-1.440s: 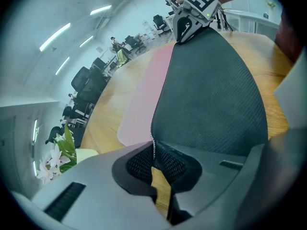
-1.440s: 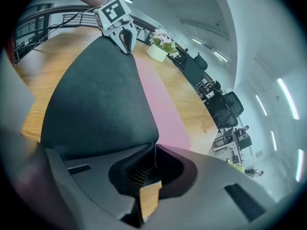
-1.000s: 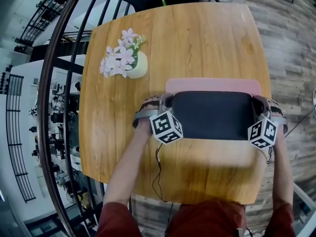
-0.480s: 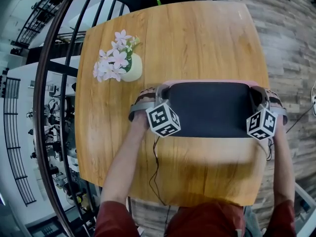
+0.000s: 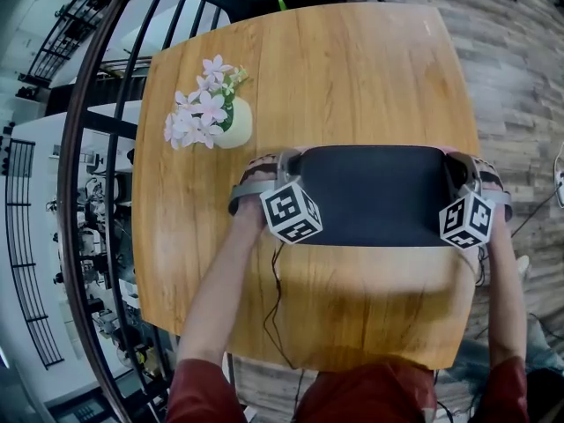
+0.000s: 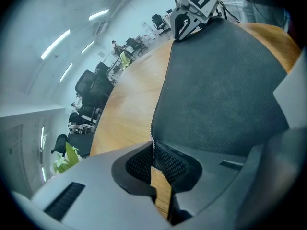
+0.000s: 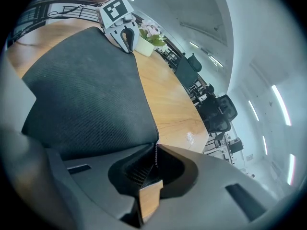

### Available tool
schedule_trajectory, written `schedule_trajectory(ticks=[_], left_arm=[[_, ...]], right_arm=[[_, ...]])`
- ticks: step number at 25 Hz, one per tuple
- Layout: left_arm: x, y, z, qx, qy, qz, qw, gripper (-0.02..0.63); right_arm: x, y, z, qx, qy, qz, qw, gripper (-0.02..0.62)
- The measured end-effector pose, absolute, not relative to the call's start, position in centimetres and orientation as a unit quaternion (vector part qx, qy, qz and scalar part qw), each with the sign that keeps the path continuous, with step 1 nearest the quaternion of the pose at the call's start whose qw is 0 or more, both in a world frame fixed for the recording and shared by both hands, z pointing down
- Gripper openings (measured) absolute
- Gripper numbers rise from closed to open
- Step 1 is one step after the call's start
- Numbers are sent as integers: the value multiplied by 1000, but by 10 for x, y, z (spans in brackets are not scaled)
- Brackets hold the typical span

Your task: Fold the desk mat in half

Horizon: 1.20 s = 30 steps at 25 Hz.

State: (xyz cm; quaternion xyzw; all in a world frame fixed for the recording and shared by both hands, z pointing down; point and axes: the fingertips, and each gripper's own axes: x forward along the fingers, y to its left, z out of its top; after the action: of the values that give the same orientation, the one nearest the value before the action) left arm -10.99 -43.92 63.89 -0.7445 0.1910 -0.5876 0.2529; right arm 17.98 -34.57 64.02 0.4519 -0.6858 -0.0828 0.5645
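On wooden table [image 5: 352, 69]: desk mat [image 5: 379, 196]; balcony railing [image 5: 63, 201], perhaps.

An office: swivel chairs [image 7: 218, 111] and ceiling strip lights [image 6: 55, 44].

Both tools are pitched downward. The left forearm [image 5: 227, 289] rises from lower left to the left tool [image 5: 289, 160] at frame centre-left. The right forearm [image 5: 502, 298] rises to the right tool [image 5: 455, 162] at centre-right. The left jaws are nearly together, pinching a corner of the mat [image 5: 379, 196]. The right jaws, with the other corner pinched between them, have just been opening slightly.
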Motion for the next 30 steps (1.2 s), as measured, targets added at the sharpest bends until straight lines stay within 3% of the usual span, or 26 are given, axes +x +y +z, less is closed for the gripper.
schedule_trajectory(ticks=[10,21,30], left_arm=[[-111,-446,631,-738,246,-576,250,85],[-108,-442,618,-748,275,-553,241,146],[-111,-428,580,-780,325,-502,184,146]], right_arm=[[188,-350,632,498,-670,-81,545,98],[193,-348,628,525,-679,-29,512,98],[192,-328,604,563,-691,31,453,112]])
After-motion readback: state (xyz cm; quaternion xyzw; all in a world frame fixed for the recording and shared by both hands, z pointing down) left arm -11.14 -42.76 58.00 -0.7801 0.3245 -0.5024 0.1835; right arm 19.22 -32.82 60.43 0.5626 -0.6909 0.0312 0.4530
